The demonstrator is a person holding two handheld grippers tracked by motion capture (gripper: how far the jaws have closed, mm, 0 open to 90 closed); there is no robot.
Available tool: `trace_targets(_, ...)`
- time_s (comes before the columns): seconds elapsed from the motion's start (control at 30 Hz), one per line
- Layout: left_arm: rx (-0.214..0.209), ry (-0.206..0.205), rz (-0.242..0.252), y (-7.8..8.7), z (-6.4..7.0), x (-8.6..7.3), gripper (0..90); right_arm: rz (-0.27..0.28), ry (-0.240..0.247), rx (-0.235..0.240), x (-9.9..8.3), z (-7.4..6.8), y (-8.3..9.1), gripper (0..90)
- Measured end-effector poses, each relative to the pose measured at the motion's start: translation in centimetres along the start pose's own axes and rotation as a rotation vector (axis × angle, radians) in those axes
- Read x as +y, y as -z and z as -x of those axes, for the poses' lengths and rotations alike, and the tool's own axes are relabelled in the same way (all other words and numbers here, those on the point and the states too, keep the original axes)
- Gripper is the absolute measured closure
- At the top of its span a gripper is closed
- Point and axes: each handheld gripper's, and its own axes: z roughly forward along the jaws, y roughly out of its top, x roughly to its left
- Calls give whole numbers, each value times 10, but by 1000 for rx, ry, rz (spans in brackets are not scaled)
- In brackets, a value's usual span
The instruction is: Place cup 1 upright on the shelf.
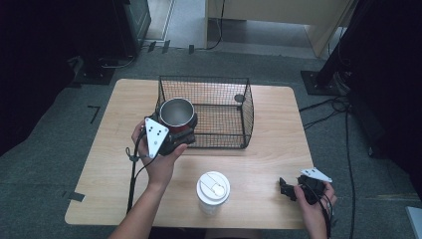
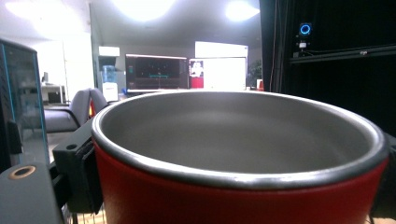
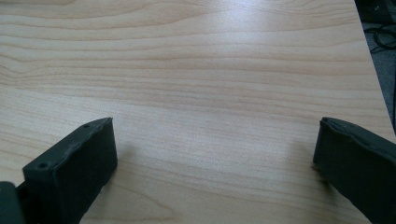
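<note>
A red mug with a steel inside (image 1: 177,113) is held up at the left front corner of the black wire basket (image 1: 234,112), over its rim. My left gripper (image 1: 178,133) is shut on the red mug (image 2: 243,186); its jaws press the mug's sides, and the mug's rim spans the left gripper view. My right gripper (image 1: 287,189) rests low over the table's right front part, open, with bare wood between its fingers (image 3: 74,168). A white lidded paper cup (image 1: 213,191) stands upright near the table's front edge, between the two hands.
The wooden table (image 1: 114,164) stands on grey carpet. Cables (image 1: 328,107) lie on the floor to the right. The basket holds a small dark round thing (image 1: 239,98) at its back right corner.
</note>
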Motion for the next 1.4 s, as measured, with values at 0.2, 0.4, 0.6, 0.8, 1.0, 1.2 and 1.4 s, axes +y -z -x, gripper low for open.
trace_targets(0.2, 54, 38, 52, -14, -4, 0, 77, 0, 0, 0, 0, 0, 0, 0)
trace_targets(0.4, 148, 22, 13, -32, -13, -4, 76, 0, 0, 0, 0, 0, 0, 0)
trace_targets(0.6, 166, 12, -9, -50, -20, -13, 76, -2, 2, 3, 1, 0, -1, 0)
trace_targets(0.8, 170, 16, -9, -71, -20, -22, 75, -2, 3, 3, 1, 0, -1, 0)
trace_targets(1.0, 182, -8, -38, -87, -20, -30, 76, -3, 3, 3, 1, 0, -1, 0)
trace_targets(1.2, 195, 0, -74, -105, -22, -42, 75, -2, 3, 3, 1, 0, -1, 0)
trace_targets(1.4, 201, 20, -132, -123, -29, -53, 75, -2, 3, 3, 1, 0, -1, 0)
